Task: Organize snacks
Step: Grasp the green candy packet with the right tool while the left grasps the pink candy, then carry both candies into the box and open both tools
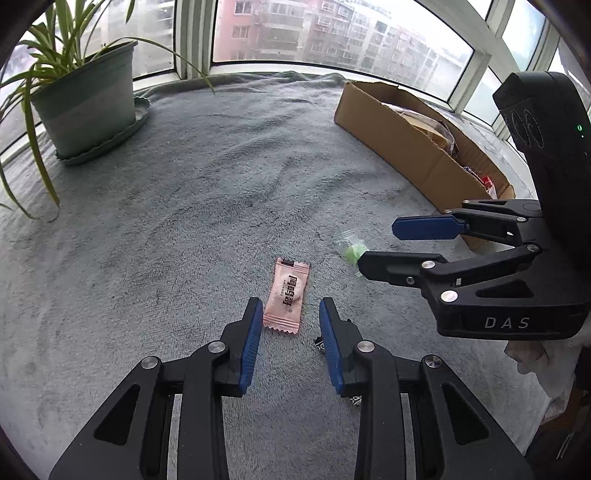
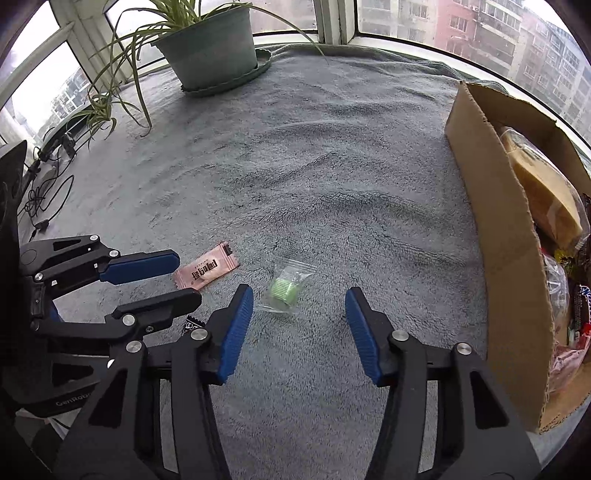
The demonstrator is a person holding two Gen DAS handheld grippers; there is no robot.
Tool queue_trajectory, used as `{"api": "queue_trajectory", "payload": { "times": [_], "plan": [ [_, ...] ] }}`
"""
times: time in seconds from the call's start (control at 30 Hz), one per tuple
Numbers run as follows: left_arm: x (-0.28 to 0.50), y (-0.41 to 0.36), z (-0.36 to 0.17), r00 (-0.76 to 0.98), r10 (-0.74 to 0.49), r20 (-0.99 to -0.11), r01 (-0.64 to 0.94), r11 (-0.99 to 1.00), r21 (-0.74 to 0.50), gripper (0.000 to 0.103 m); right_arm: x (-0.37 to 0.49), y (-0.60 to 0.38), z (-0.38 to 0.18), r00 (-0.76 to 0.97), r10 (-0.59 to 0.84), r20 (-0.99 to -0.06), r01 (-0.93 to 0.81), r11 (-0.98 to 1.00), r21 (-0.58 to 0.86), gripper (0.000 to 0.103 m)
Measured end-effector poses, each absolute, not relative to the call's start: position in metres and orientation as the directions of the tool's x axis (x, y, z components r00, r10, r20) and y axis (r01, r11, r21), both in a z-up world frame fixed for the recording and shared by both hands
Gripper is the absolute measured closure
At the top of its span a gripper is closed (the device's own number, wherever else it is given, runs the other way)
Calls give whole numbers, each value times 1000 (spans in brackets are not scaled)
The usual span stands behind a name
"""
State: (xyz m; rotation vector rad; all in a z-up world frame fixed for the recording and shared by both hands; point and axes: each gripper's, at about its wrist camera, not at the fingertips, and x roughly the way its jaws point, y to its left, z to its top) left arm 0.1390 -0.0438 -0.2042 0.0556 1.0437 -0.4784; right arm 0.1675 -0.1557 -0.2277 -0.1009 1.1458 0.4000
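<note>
Snacks lie loose on a grey blanket: a pink wrapped candy at lower centre of the left wrist view, just ahead of the left gripper, fingers apart and empty. A clear packet with a green sweet lies ahead of the right gripper, fingers also apart. Cardboard box with snacks, right edge; potted plant, upper left.

Flat, overcast daylight through the windows, strong fisheye bend in both views.

Soft light falls on the grey blanket with only faint shadows; window panes blow out white at the corners, frame edges curve and darken, and the buildings outside look hazy.
</note>
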Motion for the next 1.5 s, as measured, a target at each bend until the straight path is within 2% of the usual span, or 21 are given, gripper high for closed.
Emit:
{"api": "queue_trajectory", "payload": {
  "times": [0.07, 0.13, 0.2, 0.37, 0.5, 0.53, 1.03, 1.5],
  "plan": [
    [139, -46, -205, 415, -347, -841, 413, 896, -166, 73, 170, -153, -231, 340, 257, -905, -361, 924, 127, 55],
    [140, -47, -206, 414, -344, -843, 415, 895, -161, 73, 172, -150, -232, 340, 251, -906, -362, 924, 121, 57],
    [141, -48, -209, 411, -336, -848, 418, 895, -152, 81, 173, -148, -232, 339, 246, -908, -366, 924, 113, 57],
    [141, -51, -212, 419, -316, -851, 423, 897, -125, 84, 174, -143, -232, 346, 211, -914, -388, 919, 65, 64],
    [141, -53, -212, 428, -305, -851, 431, 896, -104, 84, 173, -141, -232, 353, 185, -917, -409, 912, 26, 82],
    [141, -54, -213, 431, -301, -851, 433, 896, -97, 85, 174, -143, -232, 351, 187, -918, -407, 913, 30, 83],
    [139, -41, -206, 429, -345, -835, 394, 903, -171, 85, 170, -157, -223, 367, 247, -897, -378, 921, 99, 83],
    [138, -42, -173, 459, -405, -790, 390, 891, -230, 85, 154, -207, -166, 479, 288, -829, -320, 937, 140, 83]
  ]
}}
